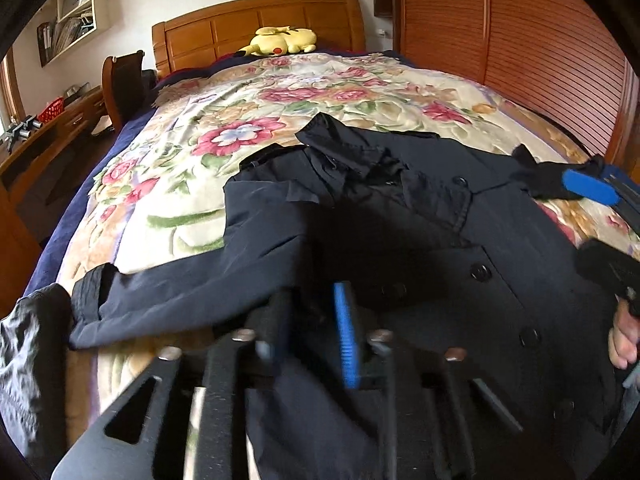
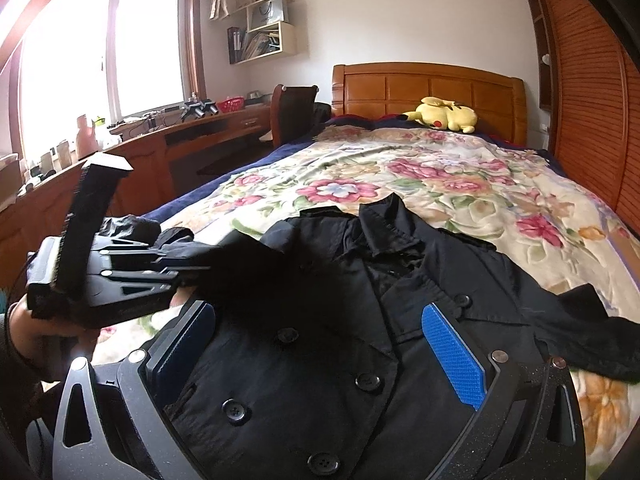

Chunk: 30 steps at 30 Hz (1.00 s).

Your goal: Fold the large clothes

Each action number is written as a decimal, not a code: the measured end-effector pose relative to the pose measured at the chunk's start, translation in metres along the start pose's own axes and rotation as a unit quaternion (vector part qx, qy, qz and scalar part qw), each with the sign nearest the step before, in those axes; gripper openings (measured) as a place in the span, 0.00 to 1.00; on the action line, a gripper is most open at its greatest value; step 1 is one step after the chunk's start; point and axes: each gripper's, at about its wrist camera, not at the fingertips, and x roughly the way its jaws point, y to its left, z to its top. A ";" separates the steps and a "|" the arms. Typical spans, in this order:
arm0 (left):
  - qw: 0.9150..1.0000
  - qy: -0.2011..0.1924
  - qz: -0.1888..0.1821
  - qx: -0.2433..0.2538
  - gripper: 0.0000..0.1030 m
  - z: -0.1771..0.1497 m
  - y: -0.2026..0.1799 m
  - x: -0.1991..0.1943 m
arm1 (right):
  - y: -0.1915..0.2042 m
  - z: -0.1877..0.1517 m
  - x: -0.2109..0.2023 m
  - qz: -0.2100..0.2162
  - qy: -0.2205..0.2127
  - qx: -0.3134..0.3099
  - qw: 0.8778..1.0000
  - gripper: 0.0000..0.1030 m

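A black double-breasted coat (image 1: pixel 420 216) lies front up on the floral bedspread (image 1: pixel 248 120), collar toward the headboard; it also shows in the right wrist view (image 2: pixel 320 320). My left gripper (image 1: pixel 312 344) is shut on dark cloth of the coat's left side, its sleeve (image 1: pixel 168 292) trailing left. In the right wrist view the left gripper (image 2: pixel 208 260) reaches in from the left. My right gripper (image 2: pixel 320 344) is open and empty above the coat's buttoned front, blue pads (image 2: pixel 452 356) wide apart. Its blue fingertip (image 1: pixel 588 184) shows at the right of the left wrist view.
A yellow plush toy (image 1: pixel 284 42) lies by the wooden headboard (image 1: pixel 260 20). A slatted wooden wardrobe (image 1: pixel 520 40) runs along the bed's right side. A desk (image 2: pixel 200 136) and chair (image 2: pixel 292 112) stand left of the bed under the window. Another dark garment (image 1: pixel 28 360) lies at the bed's near left.
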 end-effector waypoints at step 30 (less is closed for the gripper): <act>0.986 0.077 0.142 -0.052 0.75 -0.051 0.121 0.062 | 0.007 -0.002 0.013 0.003 0.022 -0.025 0.999 1.00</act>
